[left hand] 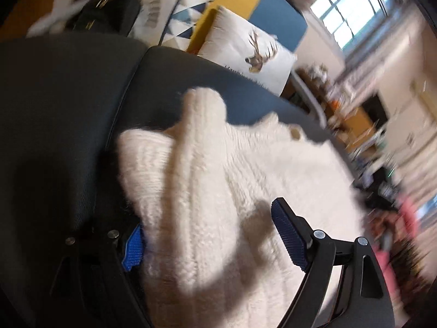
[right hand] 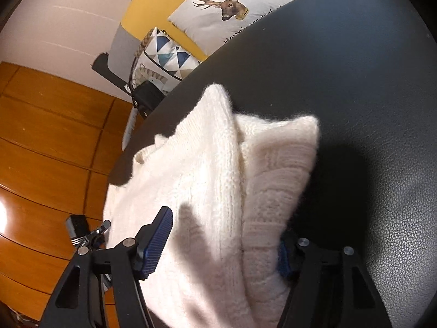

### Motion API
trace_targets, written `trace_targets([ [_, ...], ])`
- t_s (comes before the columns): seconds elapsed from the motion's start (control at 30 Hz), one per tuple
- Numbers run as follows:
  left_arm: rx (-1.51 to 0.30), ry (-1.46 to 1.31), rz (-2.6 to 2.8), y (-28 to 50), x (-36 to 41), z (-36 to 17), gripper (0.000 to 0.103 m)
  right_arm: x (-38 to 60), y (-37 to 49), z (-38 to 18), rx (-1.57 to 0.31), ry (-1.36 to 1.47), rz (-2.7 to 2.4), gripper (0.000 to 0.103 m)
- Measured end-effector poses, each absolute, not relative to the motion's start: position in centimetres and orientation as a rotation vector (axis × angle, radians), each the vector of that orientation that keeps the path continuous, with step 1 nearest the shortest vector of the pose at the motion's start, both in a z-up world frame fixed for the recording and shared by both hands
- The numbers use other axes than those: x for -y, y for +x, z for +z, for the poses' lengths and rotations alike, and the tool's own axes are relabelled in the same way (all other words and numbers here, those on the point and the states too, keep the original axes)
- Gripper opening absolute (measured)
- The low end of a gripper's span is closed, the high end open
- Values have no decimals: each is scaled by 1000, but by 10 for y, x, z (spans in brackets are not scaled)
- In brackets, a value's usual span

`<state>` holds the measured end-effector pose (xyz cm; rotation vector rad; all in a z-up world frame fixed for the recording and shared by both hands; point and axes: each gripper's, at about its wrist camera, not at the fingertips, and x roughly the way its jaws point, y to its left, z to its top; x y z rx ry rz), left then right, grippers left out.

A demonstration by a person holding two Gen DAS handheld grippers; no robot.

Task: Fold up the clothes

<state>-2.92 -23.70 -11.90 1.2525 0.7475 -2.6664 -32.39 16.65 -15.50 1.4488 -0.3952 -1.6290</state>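
Left wrist view: cream knitted sweater filling the middle and lower frame, lying on a dark leather seat, one folded strip or sleeve running from the bottom up toward the centre. Left hand-held gripper at the bottom edge, jaws wide, one blue pad at the lower left tucked against the knit's edge, the other at the lower right lifted clear over the fabric; straddling the knit, apparently not pinching it. Deer-print cushion in the upper middle, black bag at the upper left, everything smeared by motion.

Right wrist view: same sweater in the centre and bottom, partly folded, a narrower panel layered along its right side. Right hand-held gripper at the bottom, jaws parted about the bunched near edge, left pad free above the knit, right pad half hidden behind the fold; actual pinch not possible to tell. Wooden floor at the left, deer cushion at the top.

Step in hand, judged: mid-fold, both tools at the near edge. Next move likely needing a firm close on that edge, then an even carry-over toward the far side.
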Motion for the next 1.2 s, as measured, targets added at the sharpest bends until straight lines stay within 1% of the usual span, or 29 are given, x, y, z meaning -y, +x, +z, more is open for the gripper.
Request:
trace_targets([
  [0.1, -766, 1233, -2672, -27, 240, -119, 85, -168, -324, -156, 387, 1451, -1632, 62],
  [0.2, -883, 1209, -2655, -21, 253, -120, 83, -168, -323, -157, 361, 1448, -1644, 58],
  [0.27, -938, 1200, -2637, -18, 259, -120, 69, -167, -321, -156, 324, 1437, -1660, 57],
  [0.3, -960, 1205, -2629, -17, 261, -121, 54, -167, -320, -155, 292, 1433, -1678, 51],
  [0.33, -984, 1211, -2622, -16, 262, -123, 42, -167, -319, -154, 260, 1430, -1696, 46],
  [0.37, -1008, 1218, -2615, -15, 264, -124, 41, -167, -318, -154, 236, 1426, -1712, 35],
  [0.43, -1057, 1214, -2611, -12, 265, -126, 35, -169, -315, -154, 216, 1419, -1739, 32],
  [0.47, -1061, 1212, -2611, -11, 265, -125, 33, -170, -315, -154, 221, 1418, -1745, 28],
  [0.53, -1029, 1201, -2619, -10, 261, -121, 29, -173, -314, -155, 253, 1421, -1753, 25],
  [0.6, -996, 1186, -2631, -8, 257, -116, 27, -175, -311, -154, 274, 1418, -1766, 22],
  [0.7, -960, 1153, -2652, -6, 252, -105, 25, -176, -307, -150, 292, 1406, -1799, 19],
  [0.9, -944, 1056, -2715, -2, 238, -79, 24, -180, -296, -128, 351, 1341, -1854, 17],
  [1.03, -968, 988, -2767, 3, 228, -60, 24, -191, -286, -113, 446, 1294, -1839, 17],
  [1.2, -916, 974, -2812, 4, 213, -38, 24, -200, -277, -101, 593, 1269, -1778, 17],
])
